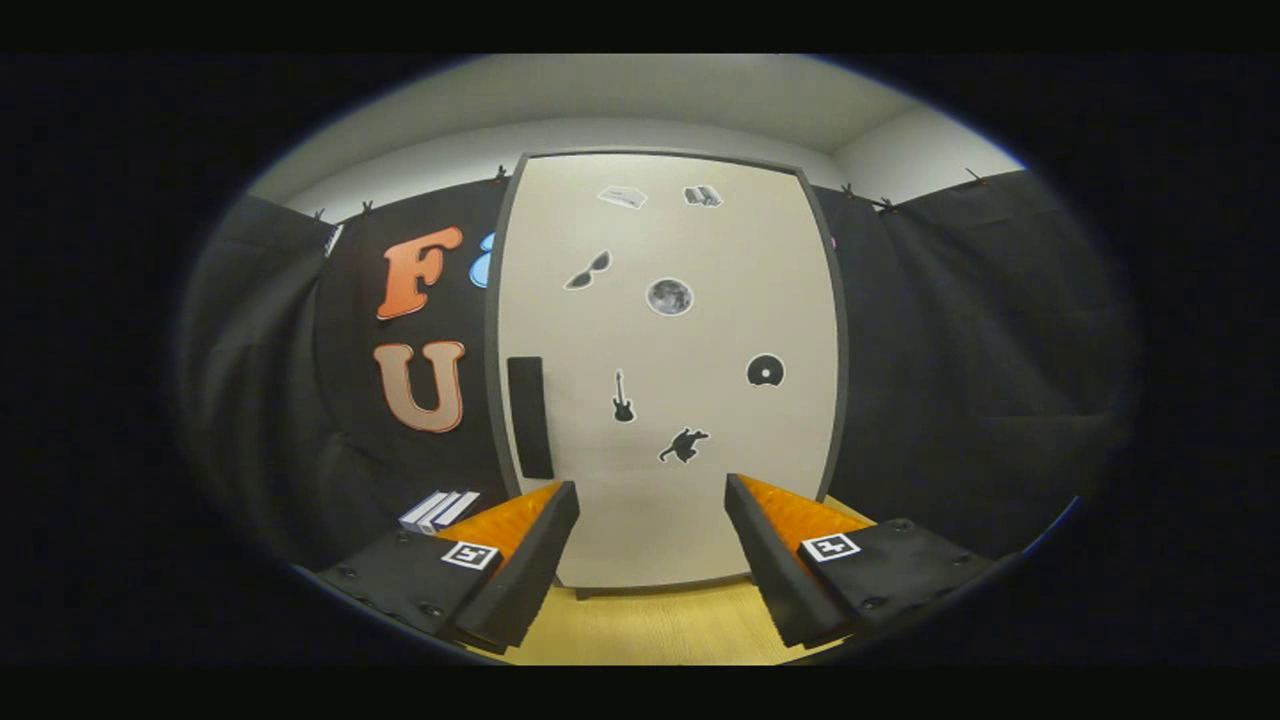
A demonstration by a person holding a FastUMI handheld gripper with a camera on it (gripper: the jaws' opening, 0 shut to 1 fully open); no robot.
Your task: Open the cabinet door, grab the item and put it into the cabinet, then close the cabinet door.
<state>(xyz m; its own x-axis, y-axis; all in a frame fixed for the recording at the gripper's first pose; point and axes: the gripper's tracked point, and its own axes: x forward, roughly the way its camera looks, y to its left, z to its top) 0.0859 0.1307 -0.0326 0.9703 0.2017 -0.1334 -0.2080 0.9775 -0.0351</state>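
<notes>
A tall cabinet (pixel 700 330) with a pale door in a dark frame stands straight ahead on the wooden tabletop (pixel 650 625). The door is closed and carries several small stickers. A black vertical handle (pixel 529 416) sits near the door's left edge. My gripper (pixel 650 500) is open, its two fingers spread wide in front of the door's lower part with nothing between them. The handle lies just beyond and slightly left of the left finger. A small white box-like item (pixel 438 510) rests on the table left of the cabinet, partly hidden behind the left finger.
Black cloth walls close in the booth on the left, behind and on the right of the cabinet. The wooden tabletop runs from under the fingers up to the cabinet's base.
</notes>
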